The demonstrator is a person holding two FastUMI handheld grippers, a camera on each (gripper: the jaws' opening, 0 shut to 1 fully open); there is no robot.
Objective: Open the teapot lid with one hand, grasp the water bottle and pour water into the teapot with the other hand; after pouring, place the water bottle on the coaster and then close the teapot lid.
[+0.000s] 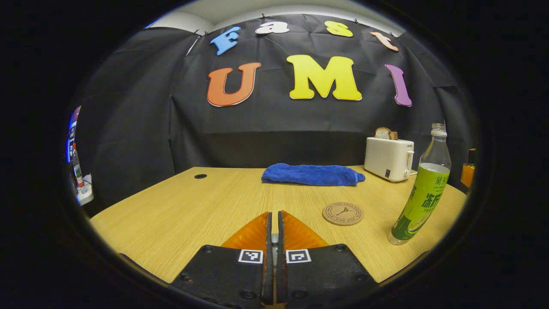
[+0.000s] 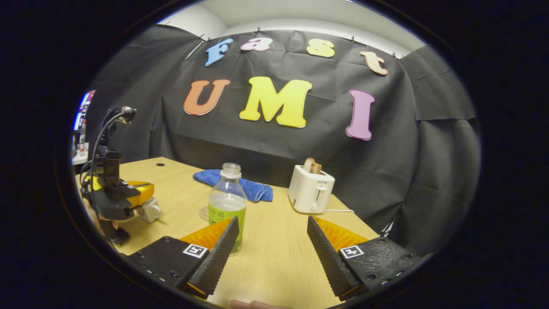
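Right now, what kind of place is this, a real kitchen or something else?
Probably a staged recording booth, not a real kitchen: black cloth hangs behind a wooden table, which carries a toaster, a water bottle and a coaster.

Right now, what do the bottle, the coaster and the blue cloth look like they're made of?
Water bottle: clear plastic, it seems, with a glossy green label wrap. Coaster: probably cork or wood, matte tan with a printed ring. Blue cloth: soft, fuzzy fabric, likely microfibre or terry.

table (image 1: 180,214): light wood, grommet hole (image 1: 200,176) | on it: blue towel (image 1: 312,174), white toaster (image 1: 389,159), round coaster (image 1: 343,213), uncapped water bottle (image 1: 422,193) standing beside coaster
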